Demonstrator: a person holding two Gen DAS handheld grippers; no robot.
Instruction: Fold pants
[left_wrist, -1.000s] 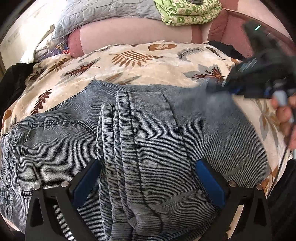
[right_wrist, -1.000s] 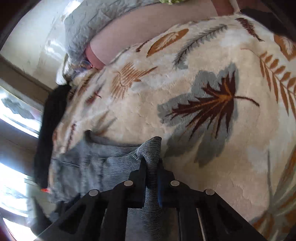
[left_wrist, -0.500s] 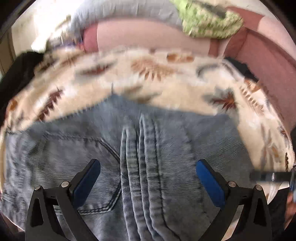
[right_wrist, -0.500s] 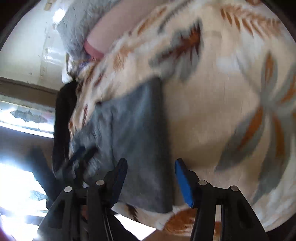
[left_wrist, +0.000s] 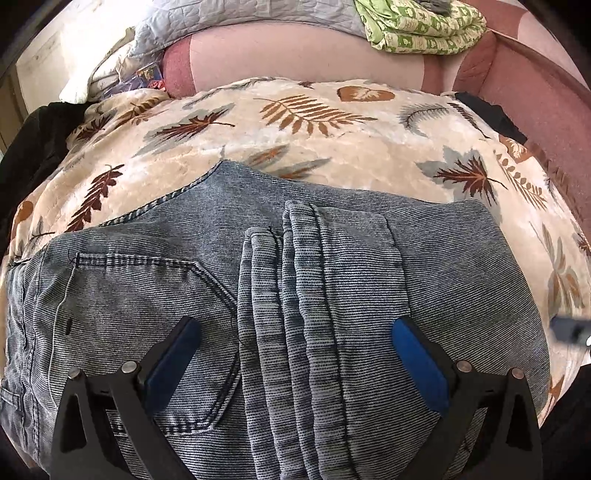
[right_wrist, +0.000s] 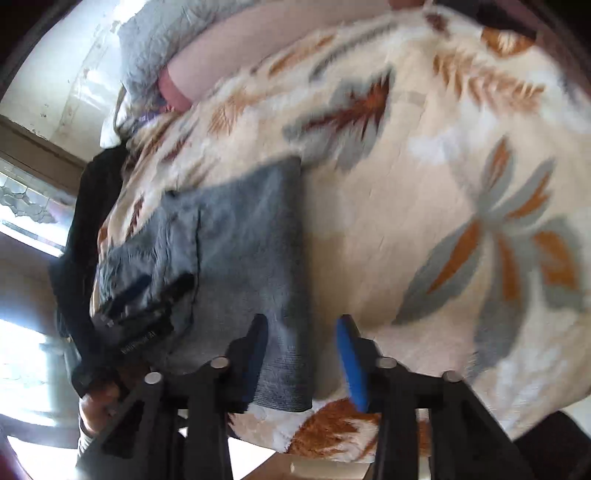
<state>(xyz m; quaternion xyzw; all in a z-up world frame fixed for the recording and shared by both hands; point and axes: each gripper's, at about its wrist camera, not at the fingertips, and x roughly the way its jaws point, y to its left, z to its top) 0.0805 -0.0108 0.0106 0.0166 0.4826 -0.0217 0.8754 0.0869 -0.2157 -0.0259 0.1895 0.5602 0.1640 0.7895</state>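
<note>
Folded blue corduroy-denim pants (left_wrist: 332, 258) lie on a cream blanket with a leaf print (left_wrist: 314, 147); a back pocket shows at the left and a bunched ridge of folds runs down the middle. My left gripper (left_wrist: 295, 325) hovers open and wide just over that ridge, its blue pads clear of the cloth. In the right wrist view the pants (right_wrist: 251, 240) lie to the left, one corner reaching under my right gripper (right_wrist: 302, 321), which is open and holds nothing. The left gripper (right_wrist: 140, 295) shows there as a dark shape over the pants.
A pink sofa back (left_wrist: 295, 55) rises behind the blanket, with a grey quilt (left_wrist: 240, 18) and a green patterned cloth (left_wrist: 421, 26) on it. Black garments lie at the left (left_wrist: 37, 140) and right (left_wrist: 484, 110). A bright window (right_wrist: 29, 206) is beyond the bed's edge.
My right gripper has let go of the pants' edge, opened, and drawn back and up to the right of the pants. The left gripper stays open over the folds.
</note>
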